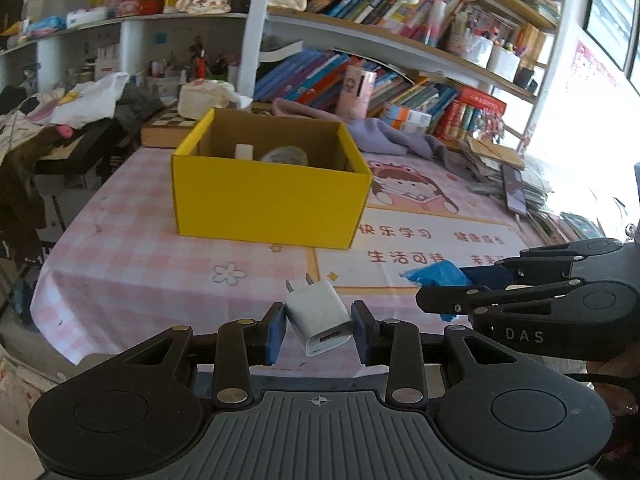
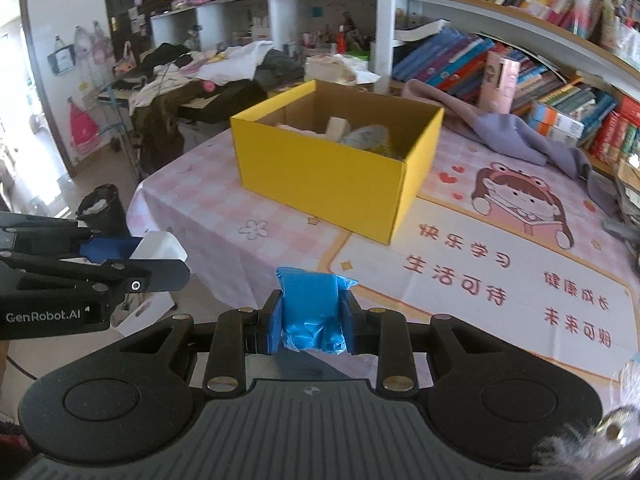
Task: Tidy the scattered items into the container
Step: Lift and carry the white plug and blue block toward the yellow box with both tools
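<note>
- The left gripper [image 1: 319, 326] is clamped on a white USB wall charger [image 1: 320, 316], its blue pads [image 1: 275, 334] pressing the two broad sides. The charger sits tilted between them, prongs up and away, USB port toward the camera; gripping the flat sides probably keeps the smooth body from slipping.
- The right gripper [image 2: 313, 318] is clenched on a blue plastic-wrapped packet [image 2: 310, 308]. The soft wrap bulges and crinkles past the pads, so the tight squeeze looks needed to hold something that gives.
- Both loads hang clear above the surface [image 1: 132, 264], side by side; each wrist view shows the other gripper just beside it. Carrying one item per gripper likely saves a trip.
- Ahead, well apart from both grippers, the open yellow cardboard box [image 2: 320, 176] stands on the pink checked cloth, its top unobstructed.
- Inside it lie a pale block [image 2: 335, 128] and a roll of tape [image 1: 285, 156], so the tidying looks well along.
- The next step, as I judge it, is to bring both over the rim and let go.
</note>
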`<control>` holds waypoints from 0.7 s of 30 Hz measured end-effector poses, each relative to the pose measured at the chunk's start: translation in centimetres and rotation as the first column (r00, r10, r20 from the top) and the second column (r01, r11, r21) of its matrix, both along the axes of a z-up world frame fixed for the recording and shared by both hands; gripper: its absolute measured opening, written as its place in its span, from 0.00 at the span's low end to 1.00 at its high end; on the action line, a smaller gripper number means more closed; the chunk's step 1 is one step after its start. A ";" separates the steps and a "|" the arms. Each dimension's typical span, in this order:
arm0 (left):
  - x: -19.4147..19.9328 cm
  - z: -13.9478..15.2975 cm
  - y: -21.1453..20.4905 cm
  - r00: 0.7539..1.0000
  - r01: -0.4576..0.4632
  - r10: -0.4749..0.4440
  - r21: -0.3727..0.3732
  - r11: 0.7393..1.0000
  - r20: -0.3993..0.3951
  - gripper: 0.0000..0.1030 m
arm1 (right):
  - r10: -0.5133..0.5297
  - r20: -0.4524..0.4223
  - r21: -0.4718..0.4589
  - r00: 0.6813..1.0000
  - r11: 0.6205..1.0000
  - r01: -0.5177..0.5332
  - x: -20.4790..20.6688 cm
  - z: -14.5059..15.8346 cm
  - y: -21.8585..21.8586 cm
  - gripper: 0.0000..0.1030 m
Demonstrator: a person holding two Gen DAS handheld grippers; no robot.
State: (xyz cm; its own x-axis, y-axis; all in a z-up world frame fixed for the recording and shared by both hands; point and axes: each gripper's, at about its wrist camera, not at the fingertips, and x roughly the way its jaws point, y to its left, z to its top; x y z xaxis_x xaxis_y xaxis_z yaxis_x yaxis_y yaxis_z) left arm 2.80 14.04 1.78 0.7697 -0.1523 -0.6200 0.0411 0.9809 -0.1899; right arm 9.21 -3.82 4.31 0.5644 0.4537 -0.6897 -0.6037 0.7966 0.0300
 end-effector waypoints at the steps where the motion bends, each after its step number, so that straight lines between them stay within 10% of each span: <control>1: 0.0 -0.1 0.1 1.000 -0.003 0.003 -0.001 1.000 -0.001 0.33 | 0.006 0.000 -0.001 1.000 1.000 -0.006 0.1 0.0 0.2 0.27; 21: 5.4 -0.4 0.9 1.000 0.003 -0.002 0.027 1.000 -0.010 0.33 | 0.026 -0.011 -0.002 1.000 1.000 -0.026 5.3 -1.0 1.9 0.26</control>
State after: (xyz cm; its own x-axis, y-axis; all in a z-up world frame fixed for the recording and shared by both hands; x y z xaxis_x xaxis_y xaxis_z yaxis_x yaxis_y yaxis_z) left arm 8.18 14.91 1.39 0.7632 -0.1373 -0.6314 0.0418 0.9856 -0.1638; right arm 14.48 -1.88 3.31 0.5444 0.4665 -0.6971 -0.6241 0.7806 0.0350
